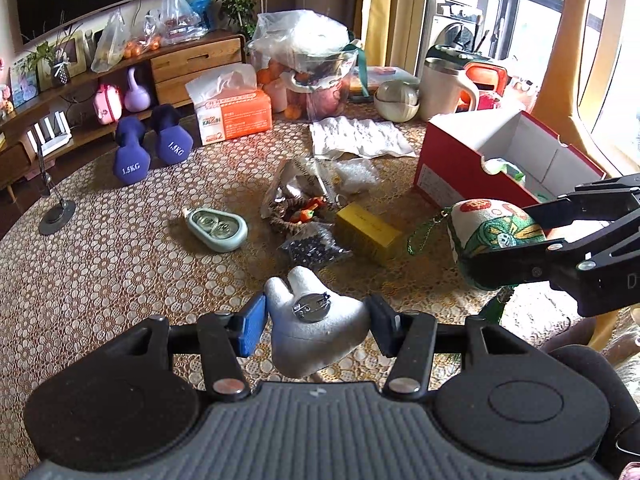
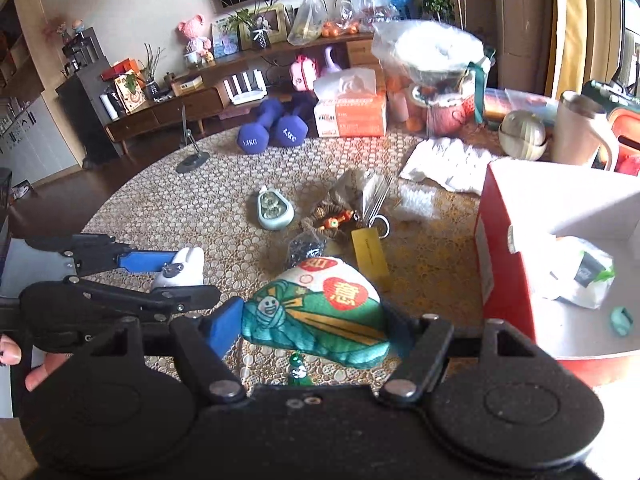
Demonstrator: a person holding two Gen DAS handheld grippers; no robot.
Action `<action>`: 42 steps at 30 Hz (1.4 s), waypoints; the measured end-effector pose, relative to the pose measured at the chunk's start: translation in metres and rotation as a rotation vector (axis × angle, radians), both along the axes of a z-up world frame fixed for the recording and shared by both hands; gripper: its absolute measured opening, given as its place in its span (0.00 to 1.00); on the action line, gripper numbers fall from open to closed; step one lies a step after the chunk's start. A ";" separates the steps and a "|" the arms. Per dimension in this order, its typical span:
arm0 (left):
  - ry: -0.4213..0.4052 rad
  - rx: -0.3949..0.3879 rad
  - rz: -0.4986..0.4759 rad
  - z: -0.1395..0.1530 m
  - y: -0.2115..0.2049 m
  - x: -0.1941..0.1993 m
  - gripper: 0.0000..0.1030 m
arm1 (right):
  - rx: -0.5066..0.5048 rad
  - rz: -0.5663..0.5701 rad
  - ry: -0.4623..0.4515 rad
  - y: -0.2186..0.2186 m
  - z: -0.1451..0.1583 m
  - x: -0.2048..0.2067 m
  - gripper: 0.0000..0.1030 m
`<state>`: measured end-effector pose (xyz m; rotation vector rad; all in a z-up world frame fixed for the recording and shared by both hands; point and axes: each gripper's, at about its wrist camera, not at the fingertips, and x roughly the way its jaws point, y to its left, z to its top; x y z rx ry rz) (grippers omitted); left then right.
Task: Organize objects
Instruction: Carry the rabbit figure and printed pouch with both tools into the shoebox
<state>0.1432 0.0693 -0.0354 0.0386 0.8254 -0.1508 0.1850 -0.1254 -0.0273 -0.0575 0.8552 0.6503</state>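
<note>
The left gripper (image 1: 316,322) pinches a white plush (image 1: 308,332); the right gripper (image 2: 316,330) pinches a green pouch (image 2: 320,312), both held above the table (image 1: 120,260). The red box (image 2: 504,248), at the right, already holds a white packet (image 2: 580,280) and what may be a small teal item. Still loose mid-table: a yellow box (image 1: 368,232), a teal case (image 1: 216,229), some bagged trinkets (image 1: 304,200).

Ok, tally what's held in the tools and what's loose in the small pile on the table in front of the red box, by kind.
Plush items held: 2, white plush, green-and-white plush
Gold boxes: 1
Mint cases: 1
Bead bags: 1
Braided charms: 1
Total: 6
</note>
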 end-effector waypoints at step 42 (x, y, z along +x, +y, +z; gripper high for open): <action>0.009 0.044 -0.333 0.040 -0.271 0.122 0.52 | -0.076 -0.394 -0.169 -0.230 0.049 0.123 0.71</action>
